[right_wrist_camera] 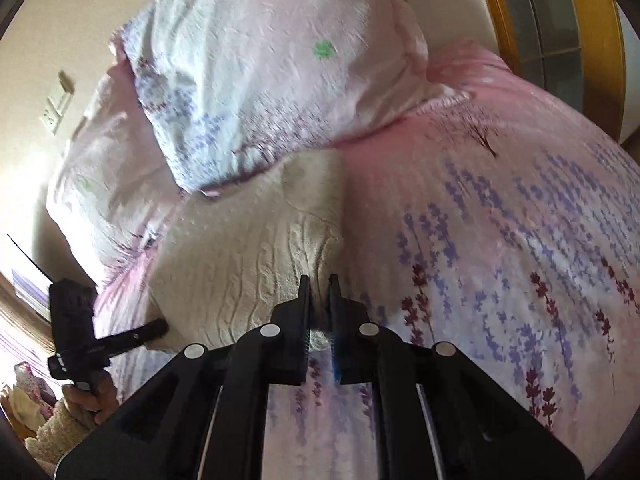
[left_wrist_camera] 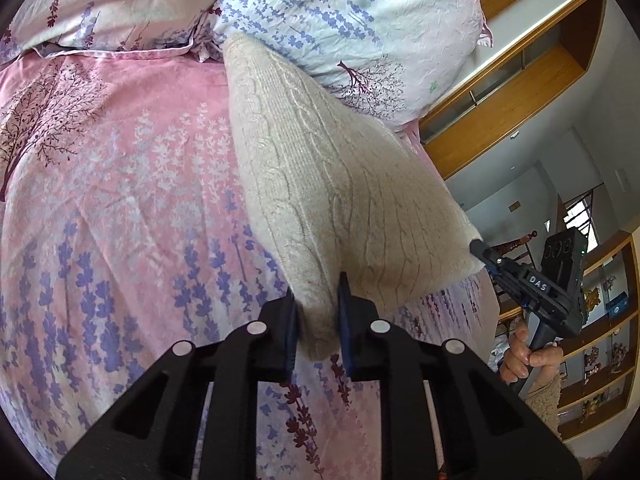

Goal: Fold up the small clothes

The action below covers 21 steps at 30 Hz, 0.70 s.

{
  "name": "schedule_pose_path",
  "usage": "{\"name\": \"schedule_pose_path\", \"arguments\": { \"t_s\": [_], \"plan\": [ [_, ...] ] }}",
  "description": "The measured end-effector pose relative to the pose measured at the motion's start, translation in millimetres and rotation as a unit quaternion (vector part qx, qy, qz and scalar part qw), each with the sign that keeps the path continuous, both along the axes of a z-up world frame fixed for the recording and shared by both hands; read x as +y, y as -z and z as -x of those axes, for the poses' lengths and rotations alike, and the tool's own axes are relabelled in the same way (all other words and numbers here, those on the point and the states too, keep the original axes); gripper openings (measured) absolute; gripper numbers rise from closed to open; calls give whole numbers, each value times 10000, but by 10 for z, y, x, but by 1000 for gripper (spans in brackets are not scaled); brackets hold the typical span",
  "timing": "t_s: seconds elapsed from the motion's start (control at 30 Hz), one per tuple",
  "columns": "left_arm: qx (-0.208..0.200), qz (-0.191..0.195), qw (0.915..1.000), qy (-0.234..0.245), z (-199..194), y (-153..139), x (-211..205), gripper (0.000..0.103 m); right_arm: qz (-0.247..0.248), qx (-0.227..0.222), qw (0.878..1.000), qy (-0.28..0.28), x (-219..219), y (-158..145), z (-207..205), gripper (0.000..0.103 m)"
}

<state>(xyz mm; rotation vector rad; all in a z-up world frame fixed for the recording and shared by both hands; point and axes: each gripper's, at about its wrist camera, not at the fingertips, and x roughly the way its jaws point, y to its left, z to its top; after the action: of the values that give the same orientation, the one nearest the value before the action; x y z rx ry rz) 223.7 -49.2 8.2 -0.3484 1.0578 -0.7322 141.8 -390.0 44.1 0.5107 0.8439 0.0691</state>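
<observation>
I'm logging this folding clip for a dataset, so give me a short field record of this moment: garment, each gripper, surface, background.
garment: cream cable-knit sweater piece, held up by two corners above the bed
left gripper: shut on one corner of the knit
right gripper: shut on the other corner
surface: pink bedspread with purple lavender print
behind: pale floral pillow touching the knit's far end

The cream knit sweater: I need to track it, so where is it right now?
The cream cable-knit sweater hangs above the pink floral bedspread, pinched between left claw and right claw, its far end near the pillow.
</observation>
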Motion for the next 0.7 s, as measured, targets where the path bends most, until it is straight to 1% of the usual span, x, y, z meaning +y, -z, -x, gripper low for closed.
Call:
{"name": "schedule_pose_path", "arguments": {
  "t_s": [0.03, 0.07, 0.13, 0.17, 0.2, 0.23, 0.27, 0.3, 0.33, 0.37, 0.4, 0.5, 0.57, 0.7],
  "plan": [
    [10, -36, 10000, -14, 1, 35, 7, 17, -41, 182, 9998, 58, -16, 124, -13, 8],
    [15, -68, 10000, -35, 0, 60, -1, 18, -97, 249, 9996, 98, -22, 195, -7, 8],
    [-109, -201, 9997, -50, 36, 50, -23, 20, -175, 233, 9995, 128, -37, 204, -10, 8],
    [-203, -323, 9993, -40, 57, 28, -47, 23, -182, 249, 9995, 91, -35, 185, -19, 9],
    [-296, -476, 9984, -54, 81, 2, -68, 30, -188, 263, 9995, 45, -29, 164, -29, 9],
    [-390, -634, 9972, -83, 104, -27, -86, 34, -212, 284, 9994, 7, -31, 140, -38, 10],
    [-473, -782, 9958, -106, 111, -51, -107, 39, -250, 289, 9993, -3, -42, 106, -49, 14],
    [-538, -905, 9944, -120, 102, -70, -126, 45, -304, 274, 9992, 9, -61, 70, -48, 26],
    [-585, -1006, 9931, -142, 101, -97, -132, 47, -338, 215, 9992, 50, -91, 22, -41, 33],
    [-627, -1094, 9918, -184, 98, -128, -132, 51, -354, 145, 9992, 101, -119, -31, -41, 49],
    [-665, -1177, 9906, -228, 91, -159, -132, 55, -393, 86, 9991, 163, -151, -76, -59, 61],
    [-875, -1438, 9849, -407, 35, -271, -155, 66, -646, 24, 9976, 228, -232, -153, -171, 66],
    [-991, -1519, 9823, -462, -4, -328, -164, 67, -707, 67, 9971, 282, -265, -162, -293, 66],
    [-1056, -1649, 9794, -495, -46, -380, -188, 70, -903, 180, 9950, 390, -317, -99, -581, 65]
  ]
}}
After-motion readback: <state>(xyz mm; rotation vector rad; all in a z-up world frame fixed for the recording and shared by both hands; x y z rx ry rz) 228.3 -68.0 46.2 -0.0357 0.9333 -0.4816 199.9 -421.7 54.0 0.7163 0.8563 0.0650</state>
